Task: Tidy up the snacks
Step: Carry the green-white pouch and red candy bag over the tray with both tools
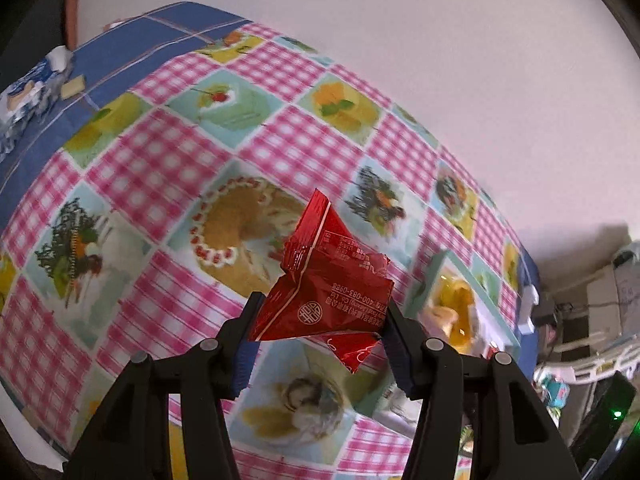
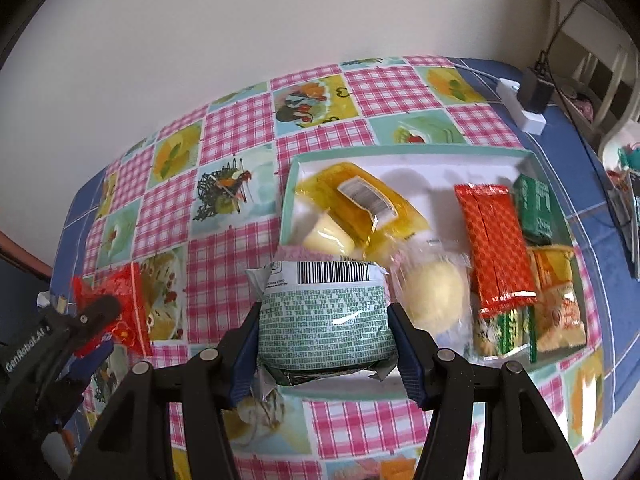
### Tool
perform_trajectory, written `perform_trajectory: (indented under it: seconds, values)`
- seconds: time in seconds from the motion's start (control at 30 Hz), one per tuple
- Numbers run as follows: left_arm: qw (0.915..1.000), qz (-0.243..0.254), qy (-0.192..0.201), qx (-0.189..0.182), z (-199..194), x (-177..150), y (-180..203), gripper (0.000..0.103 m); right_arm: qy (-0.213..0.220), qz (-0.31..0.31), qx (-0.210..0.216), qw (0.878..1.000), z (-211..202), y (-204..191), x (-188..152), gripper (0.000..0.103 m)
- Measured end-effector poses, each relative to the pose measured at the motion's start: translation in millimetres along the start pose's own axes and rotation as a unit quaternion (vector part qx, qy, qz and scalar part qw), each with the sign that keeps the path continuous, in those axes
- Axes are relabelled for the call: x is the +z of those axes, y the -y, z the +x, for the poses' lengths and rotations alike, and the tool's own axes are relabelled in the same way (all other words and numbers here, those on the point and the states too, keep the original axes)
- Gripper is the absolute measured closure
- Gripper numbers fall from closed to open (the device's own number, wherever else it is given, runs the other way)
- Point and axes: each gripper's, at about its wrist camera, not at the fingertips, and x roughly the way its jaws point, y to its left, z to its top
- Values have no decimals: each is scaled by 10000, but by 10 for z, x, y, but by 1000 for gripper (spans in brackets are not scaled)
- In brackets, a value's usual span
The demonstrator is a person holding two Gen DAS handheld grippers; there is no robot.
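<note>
- Left gripper (image 1: 320,320): fingers (image 1: 246,344) pinch a crumpled red snack packet (image 1: 324,280), held above the counter (image 1: 160,168), off the cloth. The right wrist view shows the same packet near the counter's left edge.
- Counter wears a pink gingham cloth with cake and fruit panels; blue checked cloth shows along its edges.
- Far left corner of the counter in the left wrist view: blue-and-white wrappers (image 1: 32,88) and a small pale biscuit (image 1: 73,86); blurred.
- Right gripper (image 2: 323,336): fingers (image 2: 244,356) clamp a green-printed round packet (image 2: 324,320), barcode end pointing away from the camera. It hangs over the near left corner of the white tray (image 2: 400,158).
- The tray sits on the right half of the counter, teal rim. In it, left to right: yellow wrapped snack (image 2: 360,200), pale round bun in clear wrap (image 2: 432,292), orange-red checked packet (image 2: 496,240), small green box (image 2: 534,208), orange packet (image 2: 560,300) at the right wall.
- Far right corner of the counter: white power strip (image 2: 520,108) with a black plug (image 2: 536,90) in it.
</note>
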Motion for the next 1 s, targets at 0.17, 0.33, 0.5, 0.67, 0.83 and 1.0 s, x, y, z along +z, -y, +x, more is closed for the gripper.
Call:
perform_trajectory:
  seconds: [0.17, 0.33, 0.5, 0.67, 0.83, 1.0]
  values:
    - [9993, 295, -22, -232, -11, -54, 183, 46, 55, 221, 10, 9997, -24, 137, 53, 40]
    - [9963, 722, -135, -456, 49, -149, 462, 46, 230, 680, -318, 9969, -84, 480, 135, 40]
    - [9893, 1247, -406, -632, 168, -369, 789, 46, 162, 1355, -633, 9886, -75, 964, 148, 40]
    - [9807, 1607, -856, -719, 347, -602, 1001, 46, 26, 1658, -760, 9832, -18, 1234, 120, 40]
    - [9731, 1857, -1200, -651, 527, -768, 1125, 45, -202, 1623, -768, 9835, 115, 1254, 107, 40]
    - [9689, 1829, -1527, -665, 710, -861, 1139, 45, -335, 1498, -837, 9846, 226, 1221, 117, 40]
